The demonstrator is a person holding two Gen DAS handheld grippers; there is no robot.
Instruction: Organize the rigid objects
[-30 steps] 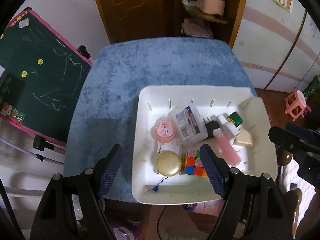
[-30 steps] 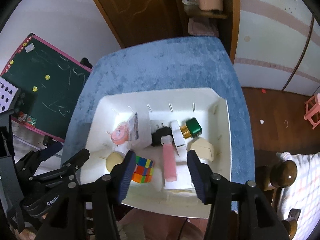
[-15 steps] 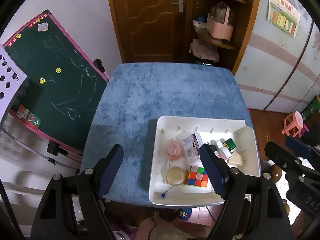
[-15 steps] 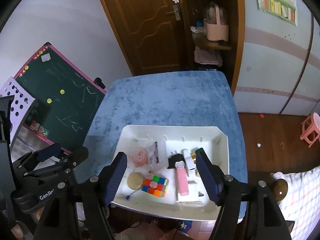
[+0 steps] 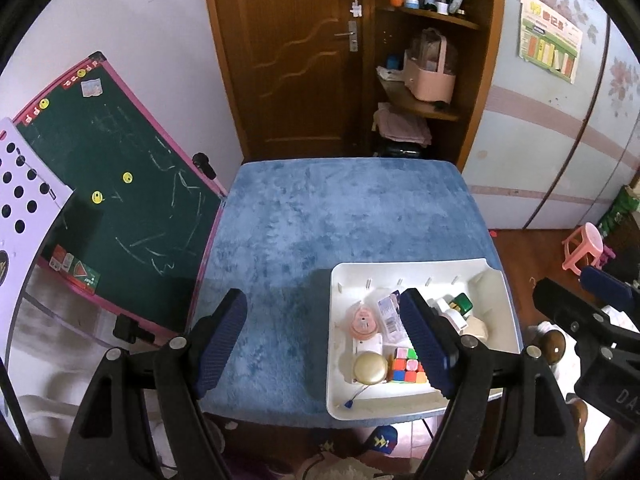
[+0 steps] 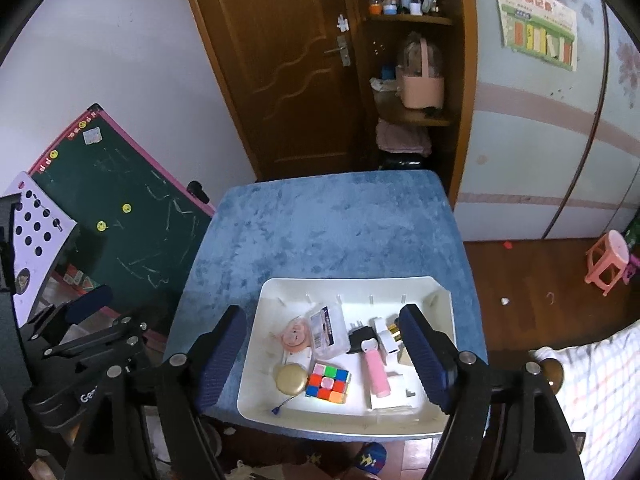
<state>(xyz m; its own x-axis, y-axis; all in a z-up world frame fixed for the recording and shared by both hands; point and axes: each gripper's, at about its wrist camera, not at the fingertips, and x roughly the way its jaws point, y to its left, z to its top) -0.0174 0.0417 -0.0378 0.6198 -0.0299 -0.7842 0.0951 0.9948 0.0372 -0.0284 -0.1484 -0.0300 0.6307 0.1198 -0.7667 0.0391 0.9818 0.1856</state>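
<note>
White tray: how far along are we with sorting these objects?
Done, by the look of it: the white tray holds the puzzle cube, gold disc, pink bottle, clear box and black plug, and the blue table cover around it is bare. In hand: nothing; the left gripper and right gripper are open above it, the right's jaws having just been opening. Nothing visibly remains.

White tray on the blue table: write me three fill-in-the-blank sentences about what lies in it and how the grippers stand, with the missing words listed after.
1. The white tray rests on a table covered in ____ cloth.
2. The gold round case lies directly beside the multicoloured ____.
3. The left gripper and the right gripper each hold ____ between their jaws.

Missing words: blue; puzzle cube; nothing
</note>
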